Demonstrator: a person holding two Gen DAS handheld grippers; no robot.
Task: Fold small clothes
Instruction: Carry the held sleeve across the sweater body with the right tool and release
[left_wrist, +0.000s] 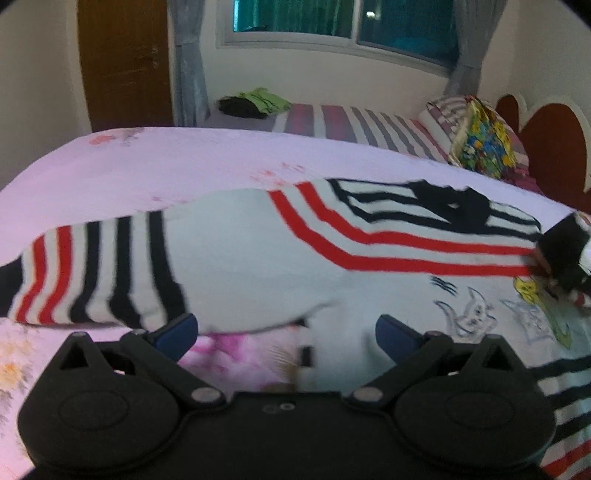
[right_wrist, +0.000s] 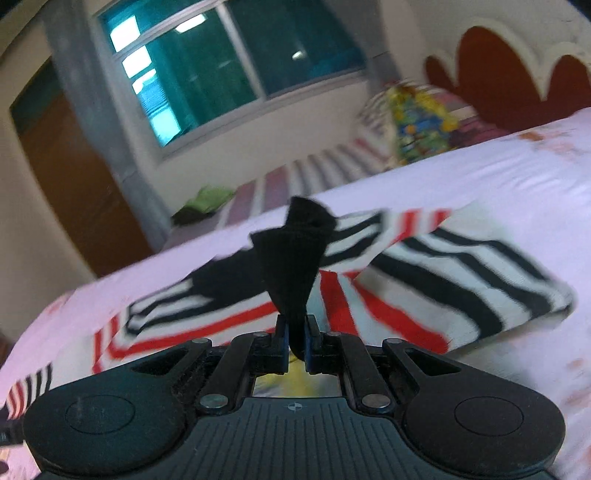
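Observation:
A small white sweater (left_wrist: 240, 254) with red and black stripes and cartoon prints lies spread on the pink floral bedsheet (left_wrist: 147, 158). My left gripper (left_wrist: 286, 330) hovers open over the sweater's near edge, its blue pads wide apart with nothing between them. At the far right of the left wrist view the right gripper (left_wrist: 561, 258) pinches the garment. In the right wrist view my right gripper (right_wrist: 295, 339) is shut on a black cuff (right_wrist: 291, 254) of the sweater (right_wrist: 461, 273), which rises bunched from between the pads. One sleeve is doubled over the body.
Behind lies a striped bed (left_wrist: 369, 125) with a pillow and a colourful bag (left_wrist: 484, 140). Green and black clothes (left_wrist: 255, 101) sit near its foot. A wooden door (left_wrist: 122, 62), curtains and a window (left_wrist: 343, 22) line the back wall.

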